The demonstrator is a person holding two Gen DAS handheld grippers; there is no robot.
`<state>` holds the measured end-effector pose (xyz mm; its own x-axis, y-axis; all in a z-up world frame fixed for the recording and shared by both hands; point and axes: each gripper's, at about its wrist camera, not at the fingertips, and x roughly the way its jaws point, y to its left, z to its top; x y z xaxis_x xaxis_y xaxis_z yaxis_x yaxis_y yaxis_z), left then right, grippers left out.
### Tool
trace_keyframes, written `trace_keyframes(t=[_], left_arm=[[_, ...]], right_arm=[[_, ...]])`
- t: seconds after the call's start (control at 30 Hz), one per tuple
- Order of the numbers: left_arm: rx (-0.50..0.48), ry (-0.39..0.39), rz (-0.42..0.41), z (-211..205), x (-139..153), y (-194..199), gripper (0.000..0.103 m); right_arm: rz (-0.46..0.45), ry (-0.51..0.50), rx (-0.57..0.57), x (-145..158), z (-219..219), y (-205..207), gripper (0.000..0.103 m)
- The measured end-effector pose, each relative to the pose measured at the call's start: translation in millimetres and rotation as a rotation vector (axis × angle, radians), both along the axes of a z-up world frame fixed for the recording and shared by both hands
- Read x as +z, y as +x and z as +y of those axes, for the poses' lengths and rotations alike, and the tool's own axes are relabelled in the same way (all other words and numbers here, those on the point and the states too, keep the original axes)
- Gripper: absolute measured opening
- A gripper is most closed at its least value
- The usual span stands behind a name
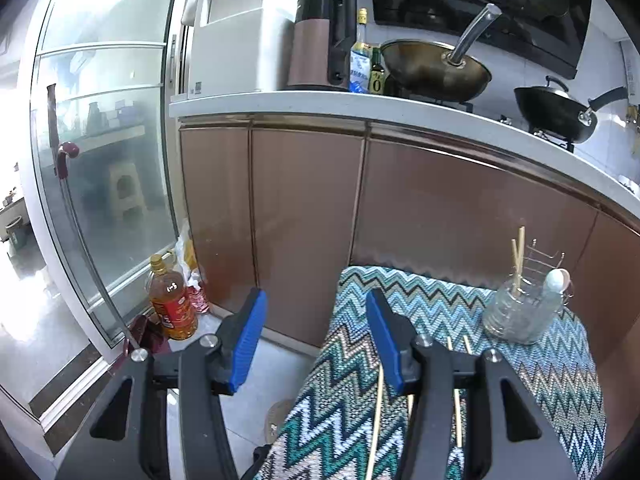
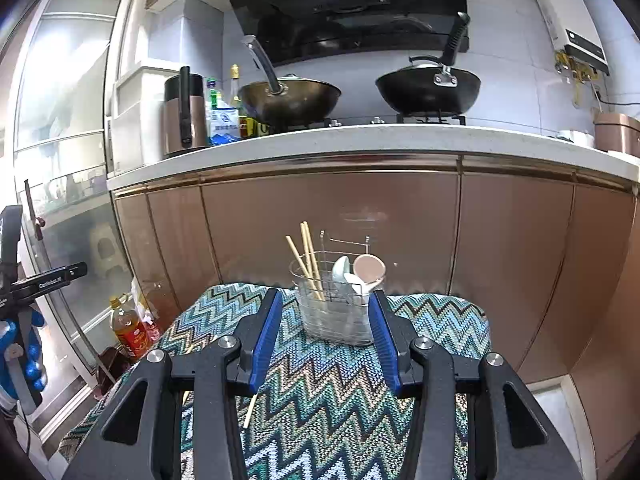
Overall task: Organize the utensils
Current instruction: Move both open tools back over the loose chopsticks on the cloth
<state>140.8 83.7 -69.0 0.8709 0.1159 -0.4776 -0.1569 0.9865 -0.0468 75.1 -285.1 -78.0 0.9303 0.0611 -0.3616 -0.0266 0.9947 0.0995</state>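
A clear glass jar [image 2: 334, 310] stands at the far end of a zigzag-patterned cloth [image 2: 320, 396], with a wire rack [image 2: 348, 250] behind it. It holds a few bamboo chopsticks [image 2: 306, 258] and white spoons [image 2: 348, 274]. The jar [image 1: 520, 312] also shows at the right of the left wrist view. Loose chopsticks [image 1: 376, 412] lie on the cloth [image 1: 352, 360] under my left gripper [image 1: 316, 340], which is open and empty. One chopstick [image 2: 251, 410] lies below my right gripper [image 2: 324, 336], which is open and empty just short of the jar.
Brown cabinet doors [image 2: 332, 220] rise behind the cloth under a white counter [image 2: 360, 140] with two woks [image 2: 428, 88], bottles and a kettle. An oil bottle [image 1: 172, 300] stands on the floor at left by a glass sliding door [image 1: 100, 160].
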Motion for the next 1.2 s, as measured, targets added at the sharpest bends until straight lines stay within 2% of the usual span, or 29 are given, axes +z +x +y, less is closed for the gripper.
trace_keyframes(t=[0.23,0.47,0.93,1.2], left_arm=[[-0.03,-0.065,0.062,14.2,-8.9,15.6,0.05],[-0.077,-0.086,0.132,15.3,-28.0,29.7,0.05],[-0.146,-0.004,0.238,-18.9,-68.8,57.0,0.05],[-0.191,0.006,0.278,-34.7,-85.6,73.6,0.05]], right_arm=[[0.023,0.004,-0.01,-8.4,-1.0,8.1,0.044],[0.052,-0.007,-0.001,-16.1,4.7,22.1,0.044],[0.119,-0.026,0.012,-35.7,22.6,48.8,0.044],[0.153,-0.044,0.033,-44.8,32.6,66.9,0.044]])
